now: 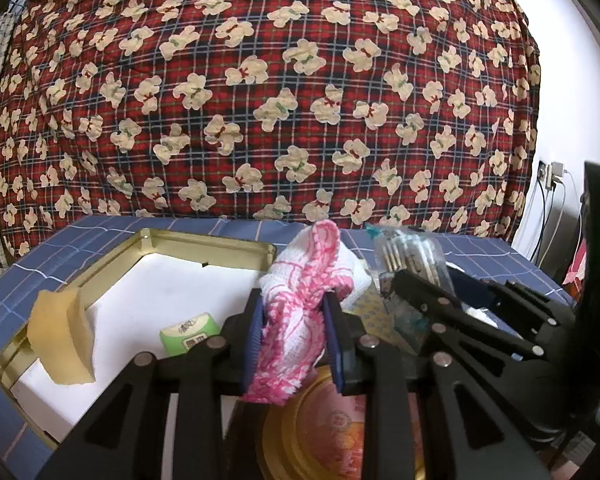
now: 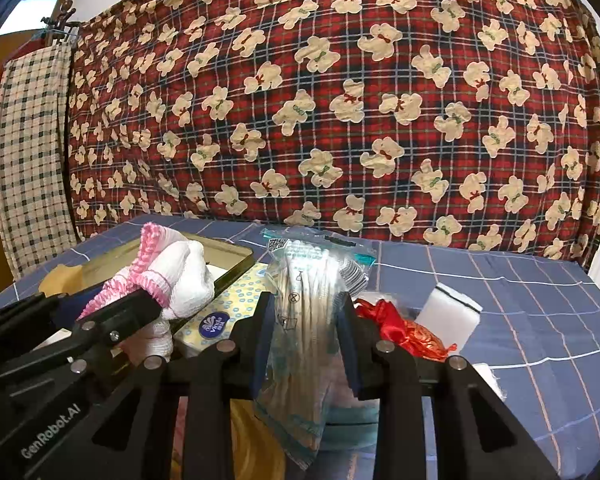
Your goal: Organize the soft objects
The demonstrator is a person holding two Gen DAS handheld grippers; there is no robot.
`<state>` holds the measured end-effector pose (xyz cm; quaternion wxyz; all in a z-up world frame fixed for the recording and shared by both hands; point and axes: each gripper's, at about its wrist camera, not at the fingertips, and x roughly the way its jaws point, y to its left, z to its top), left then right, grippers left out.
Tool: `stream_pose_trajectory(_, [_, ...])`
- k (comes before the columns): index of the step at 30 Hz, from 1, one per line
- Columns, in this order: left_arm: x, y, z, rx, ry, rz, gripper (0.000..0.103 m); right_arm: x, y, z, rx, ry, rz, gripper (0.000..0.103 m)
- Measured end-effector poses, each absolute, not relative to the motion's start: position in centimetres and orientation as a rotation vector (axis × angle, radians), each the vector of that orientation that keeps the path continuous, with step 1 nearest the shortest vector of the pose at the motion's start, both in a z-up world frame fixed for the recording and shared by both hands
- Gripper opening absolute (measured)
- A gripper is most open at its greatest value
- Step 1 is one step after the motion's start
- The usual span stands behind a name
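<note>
Nearest the left lens: left gripper (image 1: 294, 336), closed on a pink-and-white knitted cloth (image 1: 300, 300) pinched between both blue pads, cloth bunched upward and hanging down below the pads. Right under it, a round gold lid (image 1: 324, 432) with printed pink centre. Just beyond and left of the cloth, the open gold tin (image 1: 204, 240) with white floor; inside the tin, a small green packet (image 1: 186, 332) near the front, and a yellow sponge (image 1: 62, 344) leaning on the tin's left rim. All on a blue checked tablecloth (image 1: 100, 236); behind, a red plaid bear-print blanket (image 1: 260, 80) hung as backdrop.

Nearest the right lens: right gripper (image 2: 306, 340), clamped on a clear plastic packet of cotton swabs (image 2: 308, 312), packet upright between the pads, top and bottom sticking out. Right of the tin, beside the packet: a yellow tissue pack (image 2: 220, 312) touching the tin's edge, then a red shiny pouch (image 2: 404, 332), then a white foam block (image 2: 448, 312). Below the packet, something teal and yellow, too hidden to tell.
</note>
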<state>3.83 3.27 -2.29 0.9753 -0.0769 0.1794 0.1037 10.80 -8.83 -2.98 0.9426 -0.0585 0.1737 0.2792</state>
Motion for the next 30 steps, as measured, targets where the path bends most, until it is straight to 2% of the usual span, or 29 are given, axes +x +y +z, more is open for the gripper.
stream_pose_trajectory(18, [2.9,6.5,-0.4,-0.192,0.402,0.174,0.027,10.7,-5.8,-0.7,-0.134,0.38,0.662,0.033])
stream_pose_trajectory(30, [1.9,13.1,1.3,-0.196,0.431,0.282,0.027,10.6,-1.4,1.3,-0.144,0.42,0.768,0.033])
